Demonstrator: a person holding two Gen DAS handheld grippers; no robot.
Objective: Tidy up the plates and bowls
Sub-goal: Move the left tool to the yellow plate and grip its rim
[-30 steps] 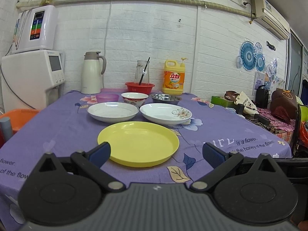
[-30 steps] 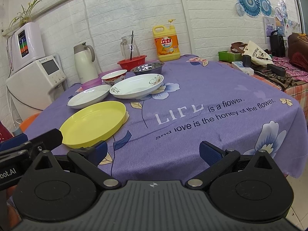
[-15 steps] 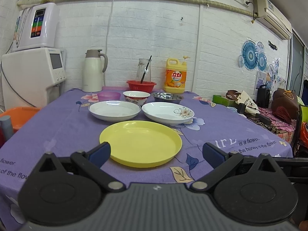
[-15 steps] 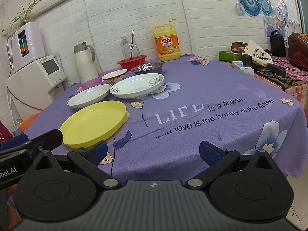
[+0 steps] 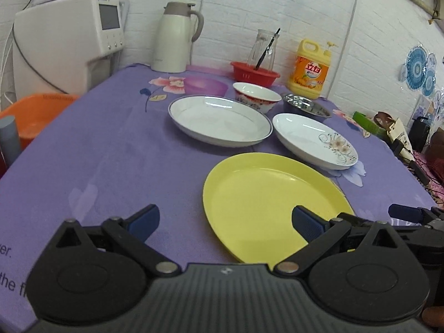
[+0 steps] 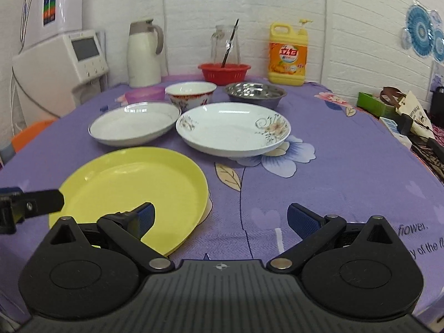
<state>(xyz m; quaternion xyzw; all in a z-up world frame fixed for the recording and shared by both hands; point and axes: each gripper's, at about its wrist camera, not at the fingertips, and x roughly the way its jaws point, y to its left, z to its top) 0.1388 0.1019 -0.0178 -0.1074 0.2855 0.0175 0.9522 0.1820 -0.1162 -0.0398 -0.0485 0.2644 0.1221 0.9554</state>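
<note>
A yellow plate (image 5: 266, 197) (image 6: 133, 186) lies nearest on the purple tablecloth. Behind it sit a plain white plate (image 5: 219, 120) (image 6: 134, 123) and a flowered white plate (image 5: 313, 140) (image 6: 233, 129). Further back are a red-patterned bowl (image 5: 255, 97) (image 6: 190, 91), a steel bowl (image 5: 305, 105) (image 6: 255, 91) and a small purple bowl (image 5: 205, 84) (image 6: 144, 93). My left gripper (image 5: 224, 222) is open and empty, over the yellow plate's left edge. My right gripper (image 6: 220, 217) is open and empty, over its right edge.
At the back stand a cream thermos jug (image 5: 174, 37), a red basket (image 5: 254, 73) with a glass jar, and a yellow detergent bottle (image 5: 310, 69). A white appliance (image 5: 66, 38) and an orange basin (image 5: 33, 113) are left. Clutter (image 6: 399, 111) lies along the right edge.
Both grippers have moved forward and tilted down over the table, close to the yellow plate. Both stay open. The dishes have not moved.
</note>
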